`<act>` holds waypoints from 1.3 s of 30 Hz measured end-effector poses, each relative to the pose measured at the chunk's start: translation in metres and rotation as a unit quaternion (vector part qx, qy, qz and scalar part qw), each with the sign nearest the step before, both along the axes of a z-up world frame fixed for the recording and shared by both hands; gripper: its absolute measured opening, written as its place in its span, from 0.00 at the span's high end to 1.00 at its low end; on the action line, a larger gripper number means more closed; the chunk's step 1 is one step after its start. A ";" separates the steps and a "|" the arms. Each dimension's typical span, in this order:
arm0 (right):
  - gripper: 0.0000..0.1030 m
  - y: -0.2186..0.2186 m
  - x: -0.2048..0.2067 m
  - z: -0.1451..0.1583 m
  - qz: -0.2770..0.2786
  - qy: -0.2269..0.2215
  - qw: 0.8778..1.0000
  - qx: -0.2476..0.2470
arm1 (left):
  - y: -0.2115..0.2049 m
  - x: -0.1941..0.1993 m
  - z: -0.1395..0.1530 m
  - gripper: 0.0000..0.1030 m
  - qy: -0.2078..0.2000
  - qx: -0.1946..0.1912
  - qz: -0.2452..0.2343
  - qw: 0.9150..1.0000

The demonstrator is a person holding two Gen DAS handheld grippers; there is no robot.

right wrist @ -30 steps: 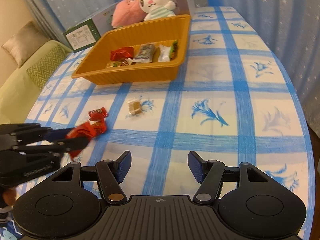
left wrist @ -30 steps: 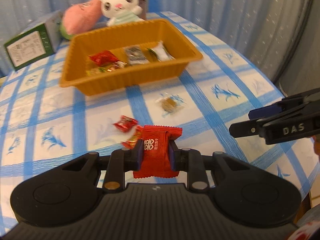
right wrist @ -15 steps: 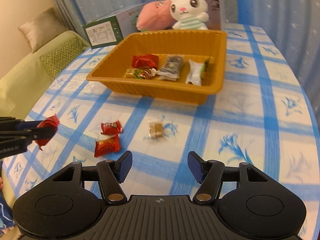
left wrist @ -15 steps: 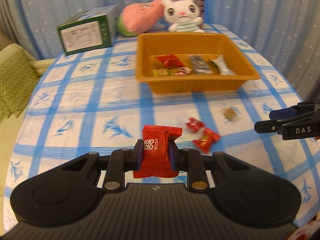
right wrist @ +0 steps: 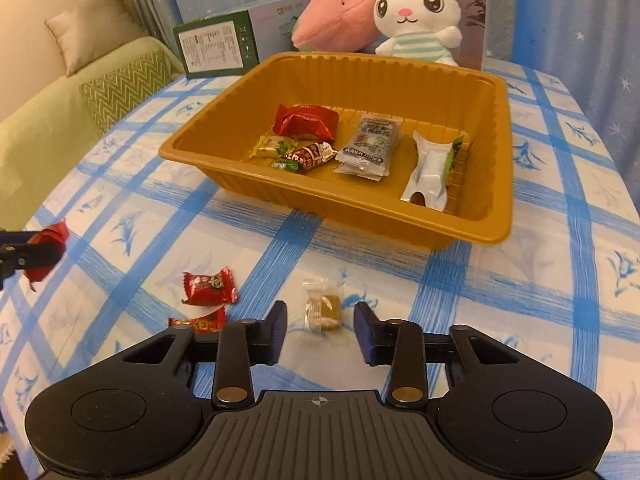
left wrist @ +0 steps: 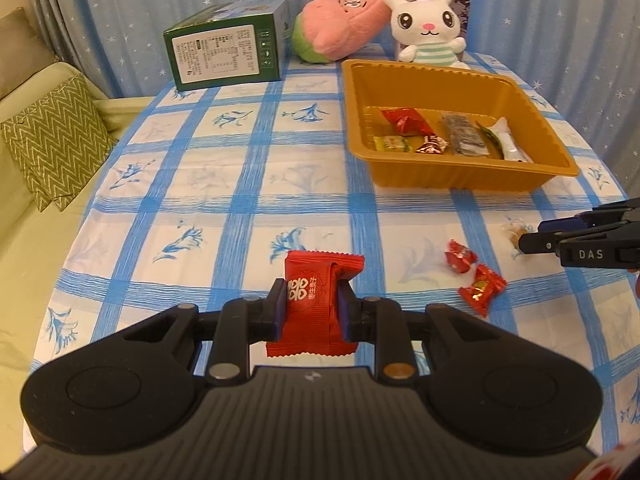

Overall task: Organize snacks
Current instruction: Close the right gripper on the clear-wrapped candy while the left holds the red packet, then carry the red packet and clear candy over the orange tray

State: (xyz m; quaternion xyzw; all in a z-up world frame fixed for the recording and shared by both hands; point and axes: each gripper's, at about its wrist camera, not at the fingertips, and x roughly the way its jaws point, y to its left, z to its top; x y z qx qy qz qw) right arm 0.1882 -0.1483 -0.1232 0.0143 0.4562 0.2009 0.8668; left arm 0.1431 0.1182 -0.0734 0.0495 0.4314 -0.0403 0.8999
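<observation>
Blue-checked counter [left wrist: 240, 184] w/ orange tray [right wrist: 400, 216], sofa [left wrist: 24, 240] at left. Left hand-held gripper [left wrist: 311, 304] clamps red snack packet [left wrist: 316, 300]; right hand-held gripper [right wrist: 321, 330], fingers apart, hovers over wrapped candy [right wrist: 322, 308].

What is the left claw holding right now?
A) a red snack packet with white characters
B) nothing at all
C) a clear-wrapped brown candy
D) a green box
A: in the left wrist view the left claw is closed on the red snack packet, pinched between its two fingers above the checked tablecloth, while the clear-wrapped brown candy lies loose on the table between the open right claw's fingers.
</observation>
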 end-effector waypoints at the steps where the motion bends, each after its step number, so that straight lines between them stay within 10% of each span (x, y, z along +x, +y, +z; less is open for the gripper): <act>1: 0.67 0.002 0.002 -0.002 0.002 0.001 1.000 -0.003 | 0.002 0.001 0.000 0.77 0.001 0.000 0.002 1.000; 21: 0.79 0.017 0.010 -0.012 0.017 -0.010 0.999 -0.044 | 0.002 0.015 -0.001 0.77 0.001 0.000 -0.007 1.000; 39: 0.80 -0.024 -0.007 0.057 -0.035 0.001 0.998 0.050 | -0.041 0.037 0.038 0.77 -0.041 -0.015 -0.068 0.997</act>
